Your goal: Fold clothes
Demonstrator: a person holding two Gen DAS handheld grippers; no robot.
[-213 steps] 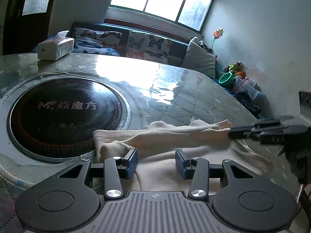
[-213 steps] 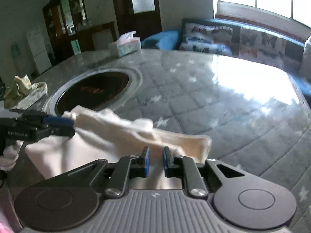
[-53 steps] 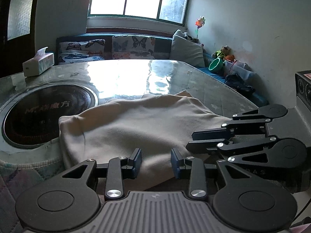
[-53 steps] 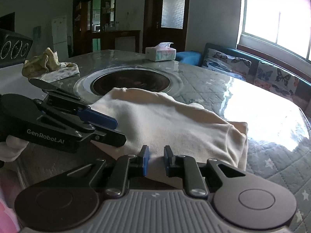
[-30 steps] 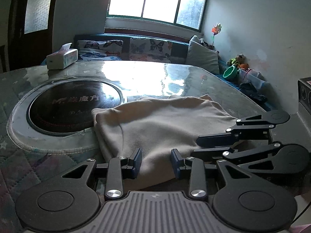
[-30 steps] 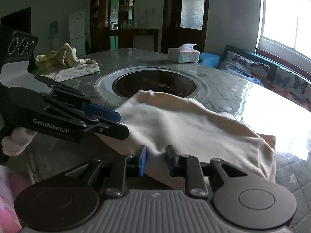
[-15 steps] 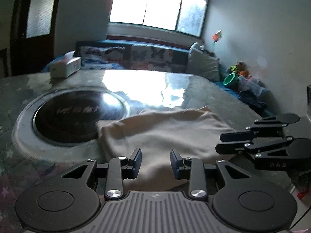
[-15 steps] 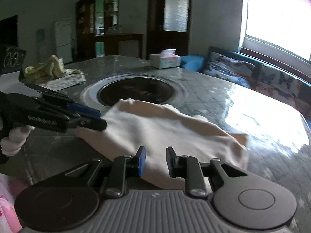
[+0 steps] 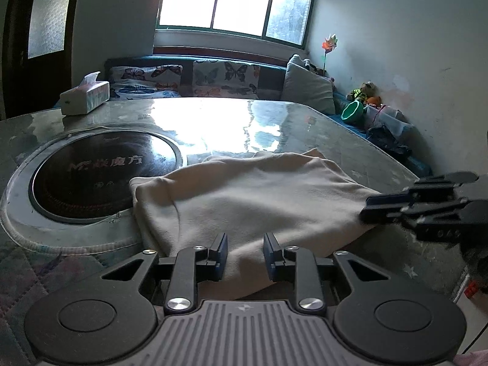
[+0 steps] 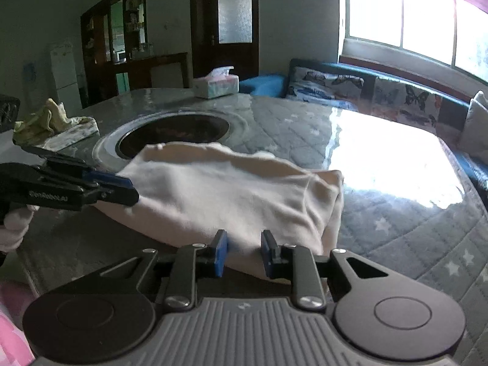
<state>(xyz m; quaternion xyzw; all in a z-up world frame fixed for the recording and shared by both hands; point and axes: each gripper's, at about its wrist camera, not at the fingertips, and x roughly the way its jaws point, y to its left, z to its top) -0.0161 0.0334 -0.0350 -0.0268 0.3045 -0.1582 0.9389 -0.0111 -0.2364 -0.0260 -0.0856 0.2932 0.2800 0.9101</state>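
Cream garment (image 9: 250,195): folded, lying on table (image 9: 274,122) near its front edge, just beside round inset cooktop (image 9: 100,170). Left gripper (image 9: 245,254): jaws closing, gap narrow, garment's near edge between pads, no pressing seen. Right gripper (image 10: 241,251): jaws narrow, apart, at garment's edge. Tissue box (image 9: 84,97): far left edge.

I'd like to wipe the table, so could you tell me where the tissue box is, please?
The tissue box stands at the table's far left edge in the left wrist view, beyond the round cooktop, before the butterfly-print sofa cushions.
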